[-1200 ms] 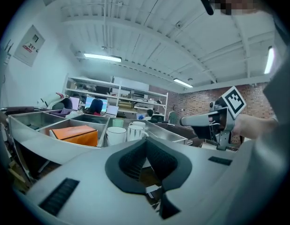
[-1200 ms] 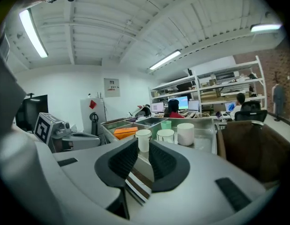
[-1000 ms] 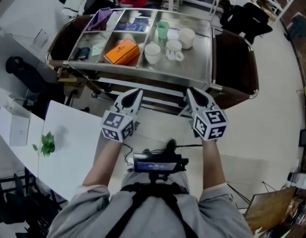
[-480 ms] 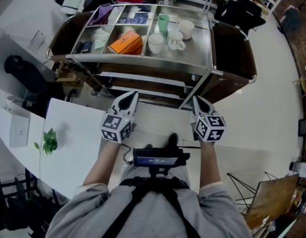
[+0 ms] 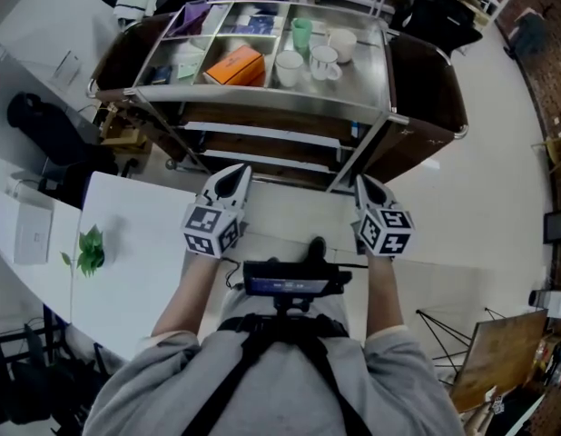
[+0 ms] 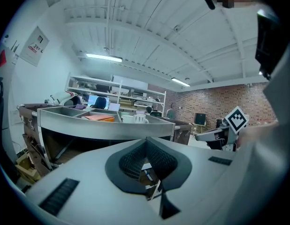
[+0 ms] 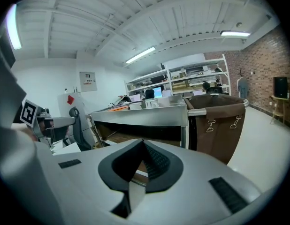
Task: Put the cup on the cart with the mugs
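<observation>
The green cup (image 5: 301, 34) stands on the cart (image 5: 262, 96) beside the white mugs (image 5: 322, 62), so the job looks done. The left gripper (image 5: 236, 171) and right gripper (image 5: 364, 183) are closed and hold nothing (both well away from the cart). Nothing seems left to move.

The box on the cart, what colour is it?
The box is orange; the head view shows it best.
</observation>
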The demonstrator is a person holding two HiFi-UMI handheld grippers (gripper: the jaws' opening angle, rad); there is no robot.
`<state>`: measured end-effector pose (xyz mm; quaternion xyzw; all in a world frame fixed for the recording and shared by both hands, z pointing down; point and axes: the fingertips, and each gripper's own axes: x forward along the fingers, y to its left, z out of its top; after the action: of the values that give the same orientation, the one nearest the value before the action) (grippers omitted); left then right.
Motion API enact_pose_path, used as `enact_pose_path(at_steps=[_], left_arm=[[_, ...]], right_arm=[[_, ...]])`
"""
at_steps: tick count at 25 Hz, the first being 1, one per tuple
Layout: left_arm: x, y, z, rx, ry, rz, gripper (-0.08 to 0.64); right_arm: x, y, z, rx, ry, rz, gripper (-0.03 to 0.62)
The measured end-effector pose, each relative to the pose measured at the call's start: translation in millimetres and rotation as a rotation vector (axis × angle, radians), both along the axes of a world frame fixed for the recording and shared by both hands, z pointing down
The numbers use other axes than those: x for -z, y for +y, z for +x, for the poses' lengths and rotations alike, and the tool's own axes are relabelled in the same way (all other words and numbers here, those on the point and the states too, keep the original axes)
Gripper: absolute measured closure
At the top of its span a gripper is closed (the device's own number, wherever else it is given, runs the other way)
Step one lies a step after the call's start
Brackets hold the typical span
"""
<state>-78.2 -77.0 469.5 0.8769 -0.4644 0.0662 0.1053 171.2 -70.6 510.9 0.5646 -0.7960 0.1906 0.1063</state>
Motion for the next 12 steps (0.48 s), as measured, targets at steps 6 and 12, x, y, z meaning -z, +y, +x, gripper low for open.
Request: enact_pose_path(at_steps=[6,12], left_arm=[[2,3,-5,-0.016,0.004,0.003,0.563],[-5,8,-14,-0.017,0.004,-0.003,0.565]], right_arm=[[8,4,-3,0.000,0.007,0.008,0.595],[3,6,-8,0.015,0.031,0.000,0.595]])
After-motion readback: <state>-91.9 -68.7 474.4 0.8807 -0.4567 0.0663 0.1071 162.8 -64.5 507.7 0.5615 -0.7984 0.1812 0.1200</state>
